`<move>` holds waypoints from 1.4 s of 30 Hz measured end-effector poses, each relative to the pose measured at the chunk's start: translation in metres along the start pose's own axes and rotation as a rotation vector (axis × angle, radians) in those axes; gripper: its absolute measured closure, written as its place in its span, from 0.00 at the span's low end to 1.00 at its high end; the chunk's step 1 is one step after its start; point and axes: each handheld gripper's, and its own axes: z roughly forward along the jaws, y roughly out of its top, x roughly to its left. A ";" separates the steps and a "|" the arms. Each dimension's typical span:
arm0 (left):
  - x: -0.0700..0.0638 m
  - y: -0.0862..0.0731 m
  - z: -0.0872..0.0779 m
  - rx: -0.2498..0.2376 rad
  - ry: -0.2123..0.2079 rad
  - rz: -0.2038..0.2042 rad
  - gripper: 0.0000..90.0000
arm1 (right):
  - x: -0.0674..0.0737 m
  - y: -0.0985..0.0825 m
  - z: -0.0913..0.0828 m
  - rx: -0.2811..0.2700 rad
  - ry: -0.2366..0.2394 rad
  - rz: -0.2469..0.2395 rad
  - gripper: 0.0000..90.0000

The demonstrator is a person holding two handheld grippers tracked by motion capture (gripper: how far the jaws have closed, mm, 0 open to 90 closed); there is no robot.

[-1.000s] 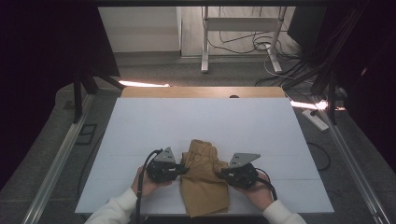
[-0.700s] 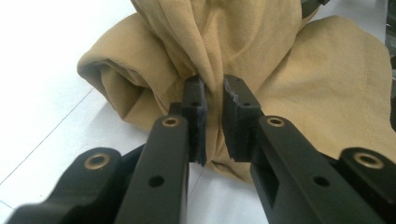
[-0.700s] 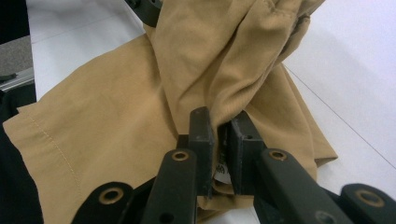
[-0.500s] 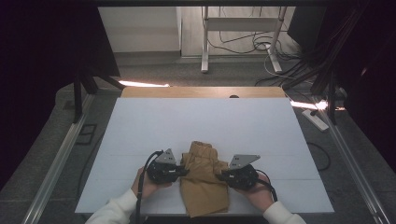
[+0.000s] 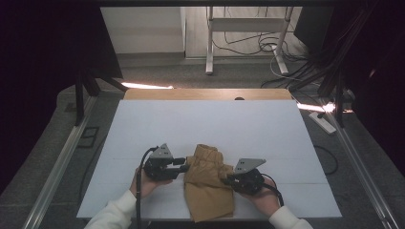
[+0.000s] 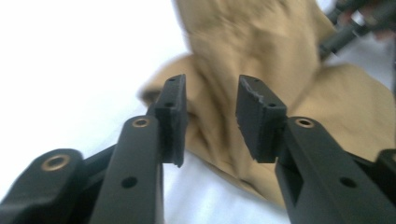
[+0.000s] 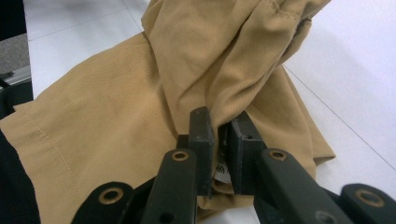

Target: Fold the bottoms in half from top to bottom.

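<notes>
Left gripper [image 6: 210, 109] jaws just opening, spread beside tan garment [image 5: 207, 183] | right gripper [image 7: 220, 135] pinching its fold (white table [image 5: 210, 121])

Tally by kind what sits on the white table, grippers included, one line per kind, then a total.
Tan garment: 1
Black two-jaw grippers: 2, the left gripper and the right gripper
Total: 3

A white table [image 5: 205, 124] stands on grey floor [image 5: 239, 76], with cables [image 5: 315, 62] and perhaps a dark monitor [image 5: 315, 24] behind.
</notes>
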 end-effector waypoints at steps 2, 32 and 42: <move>0.008 0.004 0.003 -0.001 0.015 -0.029 0.69 | 0.000 0.000 0.000 0.000 0.000 0.000 0.90; 0.022 0.025 0.050 0.015 -0.169 -0.055 0.98 | 0.001 -0.002 0.000 0.019 -0.005 -0.001 0.81; 0.015 0.025 0.043 0.010 -0.188 -0.026 0.98 | -0.010 -0.007 -0.033 -0.064 -0.002 0.108 0.53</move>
